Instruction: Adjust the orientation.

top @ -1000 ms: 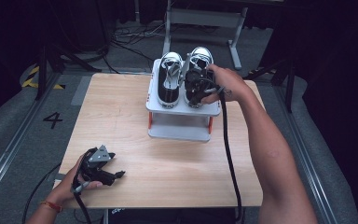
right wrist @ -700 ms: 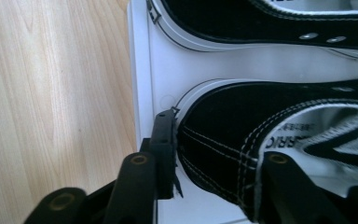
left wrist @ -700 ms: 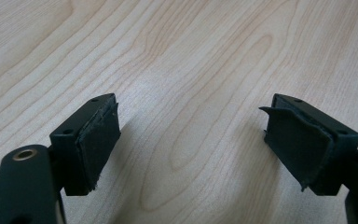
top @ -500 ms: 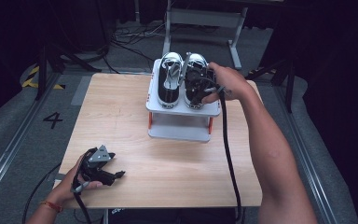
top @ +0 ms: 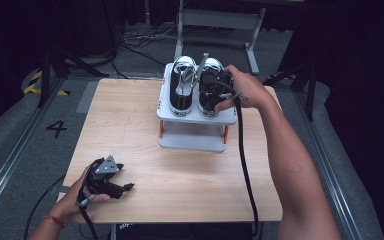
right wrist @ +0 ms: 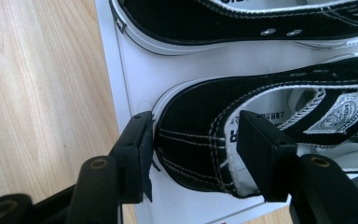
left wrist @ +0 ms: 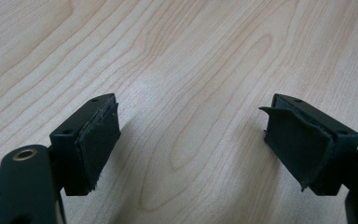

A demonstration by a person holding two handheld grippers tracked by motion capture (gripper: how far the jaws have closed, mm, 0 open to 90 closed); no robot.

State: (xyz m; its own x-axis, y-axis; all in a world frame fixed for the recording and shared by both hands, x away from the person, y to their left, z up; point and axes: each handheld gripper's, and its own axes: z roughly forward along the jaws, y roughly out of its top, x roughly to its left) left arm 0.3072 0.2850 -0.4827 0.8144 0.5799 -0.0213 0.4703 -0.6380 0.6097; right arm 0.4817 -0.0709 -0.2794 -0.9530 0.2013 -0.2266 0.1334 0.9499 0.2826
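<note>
Two sets of tongs: left tongs [top: 125, 187] spread, idle on the counter [top: 130, 125]. Farther off, right tongs [right wrist: 191, 149] just opening, straddling the heel of the right sneaker [right wrist: 261, 121], now released beside its mate [top: 182, 85] on the white rack [top: 195, 132].

My grippers were black: the left gripper [top: 111, 181] carried a grey three-cornered plate and worn, frayed pads [left wrist: 98, 140]; the right gripper [right wrist: 191, 158] trailed a thick black cable. Bare forearms, orange wristband [top: 54, 219].
</note>
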